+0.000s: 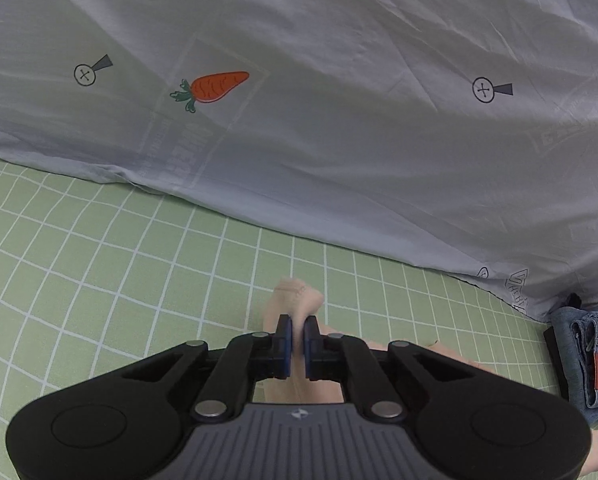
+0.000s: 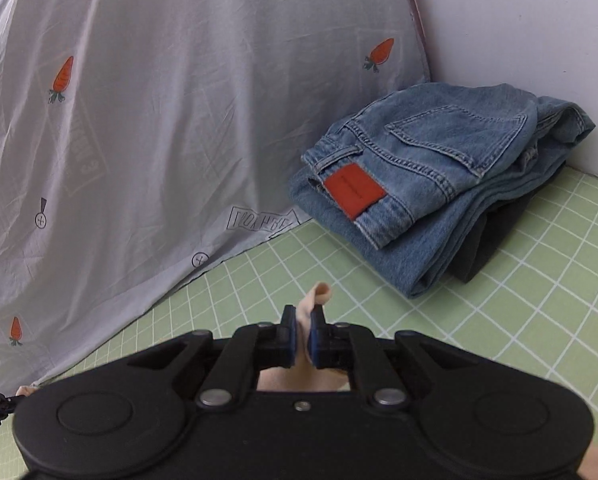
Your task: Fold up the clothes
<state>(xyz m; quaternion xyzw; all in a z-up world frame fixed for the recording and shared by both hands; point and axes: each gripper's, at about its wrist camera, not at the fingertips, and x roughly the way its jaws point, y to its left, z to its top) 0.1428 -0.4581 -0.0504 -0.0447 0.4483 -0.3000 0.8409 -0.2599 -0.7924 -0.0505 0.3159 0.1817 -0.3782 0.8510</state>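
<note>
Peach garment [image 1: 295, 300] sits pinched inside left claw [image 1: 295, 334] and right claw [image 2: 303, 334].

folded jeans [image 2: 431, 184] lie on the gridded sheet [image 2: 539, 280], right of the quilt [image 2: 159, 120], against the wall [image 2: 519, 28].

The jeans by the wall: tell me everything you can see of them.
The jeans are light blue denim, folded into a thick bundle with the waistband facing the camera. A back pocket, a belt loop and an orange-red patch show on top. They lie on the green checked sheet, on something dark underneath. They sit in the corner by the white wall, beside the grey carrot-print cloth. No gripper touches them.
</note>
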